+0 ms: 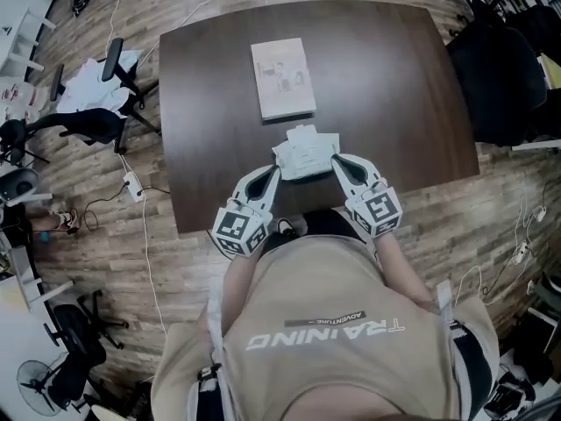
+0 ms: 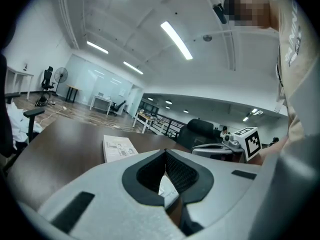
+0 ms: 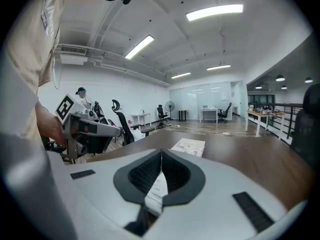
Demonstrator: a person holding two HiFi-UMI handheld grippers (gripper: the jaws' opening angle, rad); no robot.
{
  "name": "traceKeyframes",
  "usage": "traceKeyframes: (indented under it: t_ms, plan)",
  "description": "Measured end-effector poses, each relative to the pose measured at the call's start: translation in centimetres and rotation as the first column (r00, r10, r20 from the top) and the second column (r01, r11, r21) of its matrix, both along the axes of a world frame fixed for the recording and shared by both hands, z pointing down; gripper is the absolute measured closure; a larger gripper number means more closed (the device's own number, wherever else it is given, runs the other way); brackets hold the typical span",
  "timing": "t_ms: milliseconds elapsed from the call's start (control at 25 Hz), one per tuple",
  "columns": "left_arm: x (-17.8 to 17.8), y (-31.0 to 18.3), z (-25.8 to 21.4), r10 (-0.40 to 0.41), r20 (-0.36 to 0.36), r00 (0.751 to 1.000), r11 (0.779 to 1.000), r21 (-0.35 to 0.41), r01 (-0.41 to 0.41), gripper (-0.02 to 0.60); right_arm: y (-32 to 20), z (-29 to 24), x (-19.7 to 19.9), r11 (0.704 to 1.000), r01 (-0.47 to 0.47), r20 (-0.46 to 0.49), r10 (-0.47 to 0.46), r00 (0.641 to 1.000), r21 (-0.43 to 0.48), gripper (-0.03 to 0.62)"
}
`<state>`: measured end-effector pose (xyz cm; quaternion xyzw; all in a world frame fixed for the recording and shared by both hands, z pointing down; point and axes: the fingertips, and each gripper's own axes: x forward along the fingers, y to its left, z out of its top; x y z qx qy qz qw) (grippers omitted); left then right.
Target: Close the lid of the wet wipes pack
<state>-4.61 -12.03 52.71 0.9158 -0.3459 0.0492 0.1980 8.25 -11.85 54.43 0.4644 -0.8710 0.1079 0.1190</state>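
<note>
The wet wipes pack [image 1: 304, 153] is a white, crumpled soft pack lying at the near edge of the dark table [image 1: 210, 86]. How its lid stands is too small to tell. My left gripper [image 1: 274, 172] sits just left of the pack and my right gripper [image 1: 336, 160] just right of it, both pointing inward. In the left gripper view the jaws meet at their tips [image 2: 165, 152] with nothing between them, and a bit of the white pack [image 2: 167, 188] shows under them. The right gripper [image 3: 161, 151] is shut the same way over the pack [image 3: 156, 190].
A flat white printed booklet [image 1: 283, 79] lies at the table's middle, beyond the pack. Office chairs [image 1: 96, 121] stand left of the table and a black chair [image 1: 495, 68] to its right. Cables run over the wooden floor.
</note>
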Motion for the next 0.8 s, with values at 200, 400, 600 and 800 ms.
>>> traceKeyframes:
  t_ms: [200, 400, 600, 800]
  plan:
    - [2.4, -3.6, -1.8, -0.003, 0.023, 1.000, 0.999, 0.046, 0.002, 0.572, -3.9, 2.6, 2.6, 0.997, 0.050, 0.015, -0.049, 0.999, -0.067, 0.580]
    - [3.6, -5.8, -0.7, -0.016, 0.071, 0.997, 1.000, 0.020, 0.014, 0.572, -7.4, 3.6, 3.5, 0.992, 0.095, 0.032, -0.092, 0.995, -0.088, 0.579]
    - [5.9, -7.5, 1.7, -0.032, 0.061, 0.998, 0.999, -0.041, 0.035, 0.572, -9.4, 6.0, 4.5, 0.984, 0.125, 0.058, -0.118, 0.991, -0.126, 0.579]
    - [7.8, -8.7, 3.2, -0.047, 0.064, 0.997, 0.996, -0.071, 0.052, 0.572, -11.3, 8.6, 4.4, 0.972, 0.161, 0.054, -0.154, 0.987, -0.171, 0.579]
